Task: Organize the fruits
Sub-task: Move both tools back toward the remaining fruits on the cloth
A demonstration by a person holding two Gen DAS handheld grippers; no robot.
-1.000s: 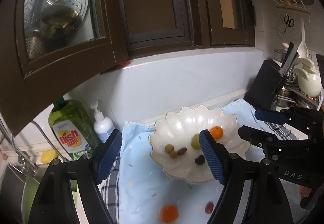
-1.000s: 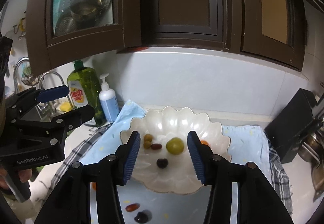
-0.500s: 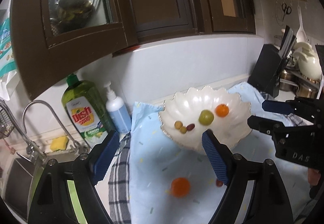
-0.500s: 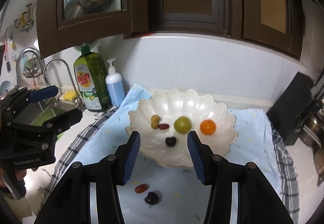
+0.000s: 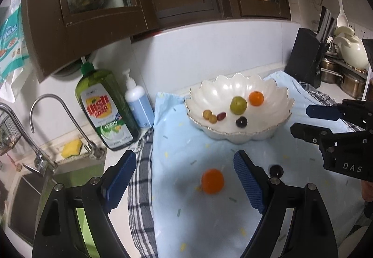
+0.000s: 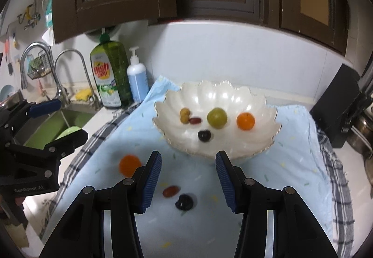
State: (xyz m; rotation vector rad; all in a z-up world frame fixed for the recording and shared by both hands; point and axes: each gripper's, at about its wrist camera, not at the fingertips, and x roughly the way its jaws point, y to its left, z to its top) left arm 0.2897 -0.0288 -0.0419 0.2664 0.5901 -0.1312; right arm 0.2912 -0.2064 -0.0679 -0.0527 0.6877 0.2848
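Observation:
A white scalloped bowl [image 5: 275,122] [image 6: 263,139] stands on a light blue cloth [image 5: 186,206] [image 6: 291,164]. It holds an orange [image 6: 245,121], a green fruit [image 6: 217,118], a dark fruit [image 6: 204,135], a red grape [image 6: 195,120] and small yellow fruits [image 6: 184,115]. On the cloth lie an orange [image 5: 212,181] [image 6: 129,165], a red grape [image 6: 170,191] and a dark fruit [image 6: 184,202] [image 5: 276,170]. My left gripper [image 5: 185,183] is open and empty, the loose orange between its fingers. My right gripper [image 6: 188,178] is open and empty above the grape and dark fruit.
A green dish soap bottle [image 5: 106,108] and a blue pump bottle [image 5: 138,104] stand left of the bowl by the wall. A faucet [image 5: 58,127] and sink [image 6: 58,127] lie further left. A black knife block [image 5: 305,59] and pots stand at right. Dark cabinets hang overhead.
Both grippers have drawn back from the bowl and tilted down, so the loose fruits on the cloth now lie between the fingers. Both stay open.

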